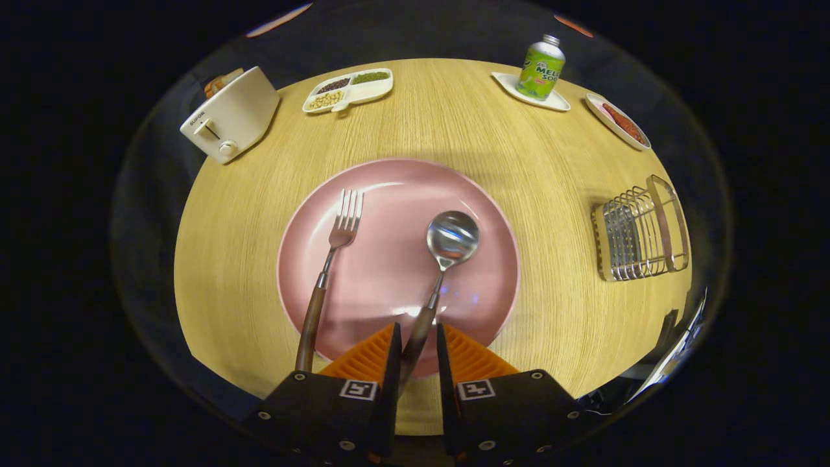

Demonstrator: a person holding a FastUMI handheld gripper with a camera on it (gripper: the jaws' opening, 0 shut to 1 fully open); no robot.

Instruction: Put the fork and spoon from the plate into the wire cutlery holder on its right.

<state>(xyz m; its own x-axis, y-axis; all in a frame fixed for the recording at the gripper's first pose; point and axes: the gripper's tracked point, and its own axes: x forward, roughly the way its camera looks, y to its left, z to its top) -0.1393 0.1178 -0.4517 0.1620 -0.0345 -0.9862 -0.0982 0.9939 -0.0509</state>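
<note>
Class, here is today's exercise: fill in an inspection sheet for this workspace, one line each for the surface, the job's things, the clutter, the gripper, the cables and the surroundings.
Surface: round light wooden table, bare between items.
Job's things: round pink plate holds a wooden-handled metal fork left of a wooden-handled metal spoon; wire cutlery holder stands on the table to the plate's right.
Clutter: white toaster, white divided snack tray, green drink bottle on a small white tray, white oval dish of reddish food, all beyond the plate.
Gripper: gripper fingers straddle the spoon's handle, gaps visible, not pressing.
Cables: nothing seen.
Surroundings: dark booth.
</note>
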